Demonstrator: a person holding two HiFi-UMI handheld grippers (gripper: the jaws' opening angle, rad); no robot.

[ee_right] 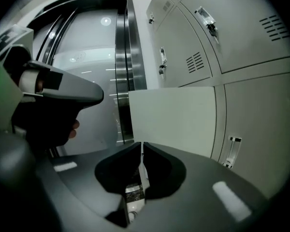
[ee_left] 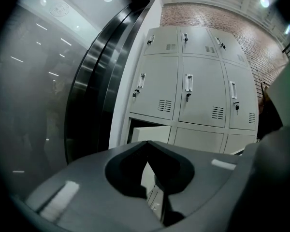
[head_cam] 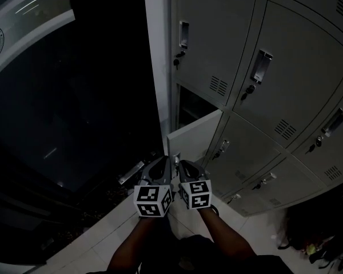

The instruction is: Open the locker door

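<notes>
The grey locker bank [head_cam: 286, 79] fills the right of the head view. One low locker door [head_cam: 194, 136] in the left column stands swung out, with its dark opening [head_cam: 194, 104] above it. My right gripper [head_cam: 182, 162] is at that door's lower edge near the free corner. In the right gripper view the door [ee_right: 174, 117] rises straight from the jaw tips, and my right gripper [ee_right: 141, 144] is closed to a thin slit with a pale strip of the door in it. My left gripper [head_cam: 170, 160] sits beside it, shut and empty [ee_left: 146, 142]. The door [ee_left: 152, 133] lies just beyond it.
A dark glass wall with a metal frame [head_cam: 74, 96] runs along the left, close to the open door. The other locker doors are closed, with handles and keys [head_cam: 261, 67]. Pale floor tiles [head_cam: 120, 227] lie below. Shoes [head_cam: 320, 247] sit at the bottom right.
</notes>
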